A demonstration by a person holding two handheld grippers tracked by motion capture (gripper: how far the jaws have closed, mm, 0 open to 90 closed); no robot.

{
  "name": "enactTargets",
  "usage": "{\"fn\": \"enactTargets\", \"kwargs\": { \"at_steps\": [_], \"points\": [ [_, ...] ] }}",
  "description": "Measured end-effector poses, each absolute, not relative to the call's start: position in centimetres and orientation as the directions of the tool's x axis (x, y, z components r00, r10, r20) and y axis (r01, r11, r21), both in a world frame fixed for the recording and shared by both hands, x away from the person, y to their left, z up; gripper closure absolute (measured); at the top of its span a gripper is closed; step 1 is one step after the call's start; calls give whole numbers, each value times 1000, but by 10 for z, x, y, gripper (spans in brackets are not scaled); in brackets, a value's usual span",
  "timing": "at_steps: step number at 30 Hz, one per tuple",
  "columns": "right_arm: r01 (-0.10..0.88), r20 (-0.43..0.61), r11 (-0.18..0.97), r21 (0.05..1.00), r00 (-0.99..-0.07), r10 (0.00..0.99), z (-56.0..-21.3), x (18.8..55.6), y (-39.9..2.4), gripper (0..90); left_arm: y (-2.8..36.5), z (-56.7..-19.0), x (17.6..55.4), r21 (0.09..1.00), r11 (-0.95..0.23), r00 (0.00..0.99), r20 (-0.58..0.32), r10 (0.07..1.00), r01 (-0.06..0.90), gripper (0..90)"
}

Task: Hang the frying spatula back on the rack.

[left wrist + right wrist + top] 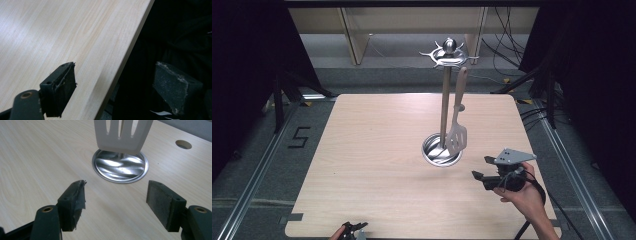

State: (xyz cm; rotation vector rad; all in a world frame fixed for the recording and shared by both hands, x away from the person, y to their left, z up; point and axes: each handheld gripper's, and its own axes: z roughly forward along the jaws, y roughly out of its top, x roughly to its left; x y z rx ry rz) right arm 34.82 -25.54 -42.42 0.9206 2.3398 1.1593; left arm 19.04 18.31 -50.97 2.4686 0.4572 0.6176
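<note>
A metal utensil stand (445, 100) rises from a round shiny base (441, 150) right of the table's middle, with a hooked crown (448, 52) on top. A pale slotted spatula (457, 122) hangs from one hook, its blade just above the base (120, 166). My right gripper (478, 168) hovers to the right of the base, pointing left at it, open with nothing between the jaws; the spatula blade (122, 135) hangs ahead of it. My left gripper (353, 229) rests at the table's near edge, open and empty (115, 86).
The wooden table (377, 150) is bare around the stand. A round hole (183, 144) shows in the tabletop beyond the base. Dark curtains flank both sides, and cables lie on the floor at the back right.
</note>
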Motion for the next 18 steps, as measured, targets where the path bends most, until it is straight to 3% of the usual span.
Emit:
{"fn": "enactTargets", "kwargs": {
  "at_steps": [18],
  "points": [
    [417, -2, 449, 790, -731, 683, -444, 331, -250, 300, 184, -508, 189, 582, -791, 833, 333, 443, 188, 174]
  ]
}}
